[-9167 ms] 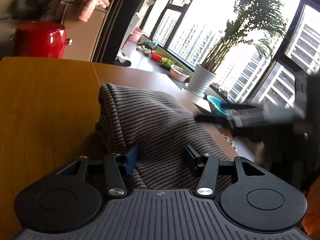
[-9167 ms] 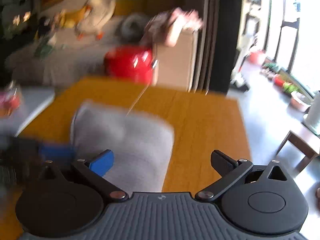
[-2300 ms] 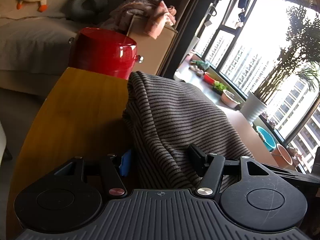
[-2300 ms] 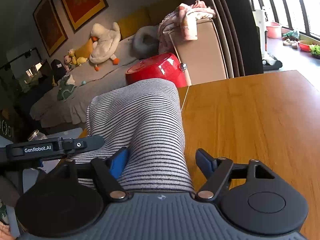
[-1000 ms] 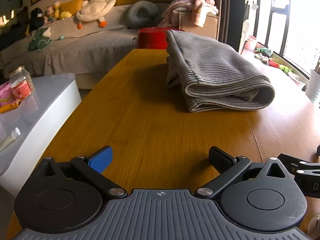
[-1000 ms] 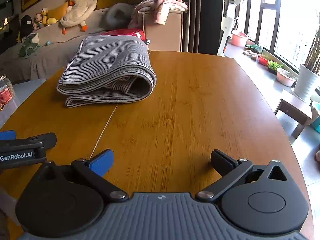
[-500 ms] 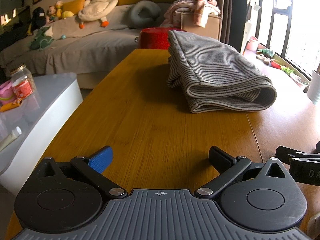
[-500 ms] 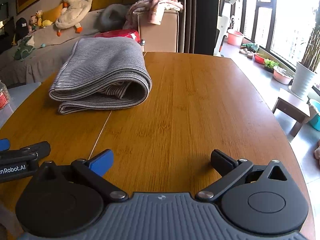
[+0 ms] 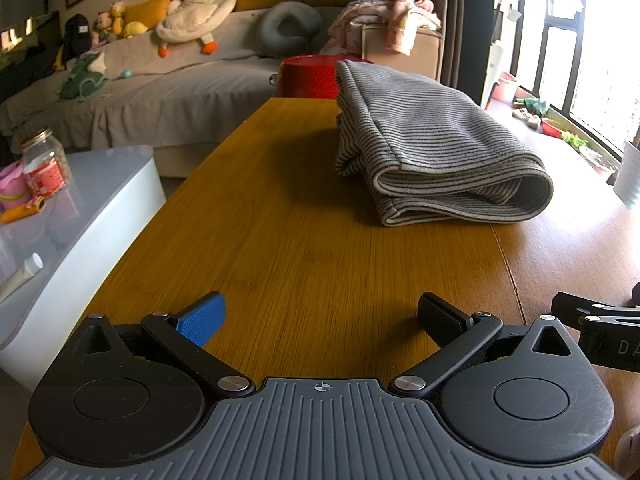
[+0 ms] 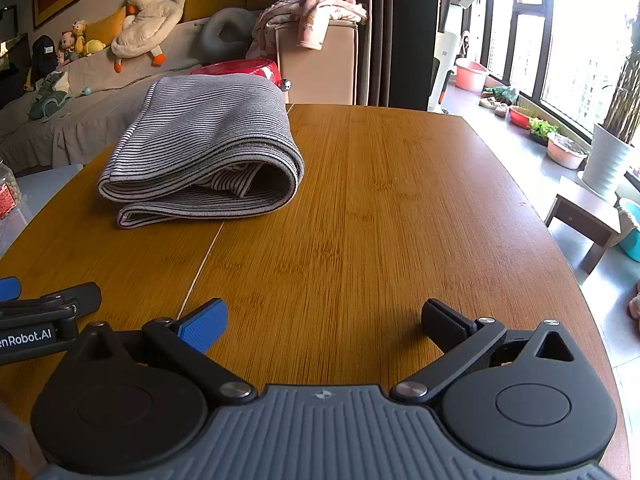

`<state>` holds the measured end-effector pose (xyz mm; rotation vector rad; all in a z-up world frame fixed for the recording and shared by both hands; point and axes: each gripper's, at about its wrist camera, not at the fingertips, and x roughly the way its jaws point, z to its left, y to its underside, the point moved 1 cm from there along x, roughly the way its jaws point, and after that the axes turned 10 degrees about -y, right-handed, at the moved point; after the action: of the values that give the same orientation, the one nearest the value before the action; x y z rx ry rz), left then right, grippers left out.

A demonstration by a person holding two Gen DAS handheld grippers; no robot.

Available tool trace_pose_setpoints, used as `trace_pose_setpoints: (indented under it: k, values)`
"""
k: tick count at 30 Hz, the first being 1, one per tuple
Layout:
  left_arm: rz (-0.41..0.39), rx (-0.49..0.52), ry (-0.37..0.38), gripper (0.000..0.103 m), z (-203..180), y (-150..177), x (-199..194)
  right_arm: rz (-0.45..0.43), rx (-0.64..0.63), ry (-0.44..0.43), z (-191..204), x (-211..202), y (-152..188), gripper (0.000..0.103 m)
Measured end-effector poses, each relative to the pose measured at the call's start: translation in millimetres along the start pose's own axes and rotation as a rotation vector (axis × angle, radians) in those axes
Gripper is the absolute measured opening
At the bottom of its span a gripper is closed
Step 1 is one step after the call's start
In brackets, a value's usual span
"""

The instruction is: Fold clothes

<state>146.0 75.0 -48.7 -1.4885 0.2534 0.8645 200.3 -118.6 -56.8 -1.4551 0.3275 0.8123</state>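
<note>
A grey striped garment [image 9: 432,144] lies folded in a thick bundle on the wooden table [image 9: 304,240], towards its far end; it also shows in the right wrist view [image 10: 208,148]. My left gripper [image 9: 320,316] is open and empty, low over the table's near end, well short of the garment. My right gripper [image 10: 324,320] is open and empty too, beside the left one. Each gripper's side shows at the edge of the other's view.
A red pot [image 9: 308,76] stands just behind the table's far end. A white side table [image 9: 80,216] with a jar [image 9: 44,164] is on the left. A sofa with plush toys [image 9: 196,4] is at the back. Windows and plants [image 10: 612,152] are on the right.
Earlier both grippers were shut on the garment and carried it. They have let go and drawn back to the near end. In the last second only a slight shift of view.
</note>
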Motion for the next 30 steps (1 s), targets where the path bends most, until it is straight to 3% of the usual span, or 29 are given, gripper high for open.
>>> trace_pose_setpoints:
  k: [30]
  values:
    - [0.007, 0.003, 0.008, 0.103, 0.1, 0.0, 0.0, 0.0, 0.001, -0.001, 0.0, -0.5, 0.4, 0.103]
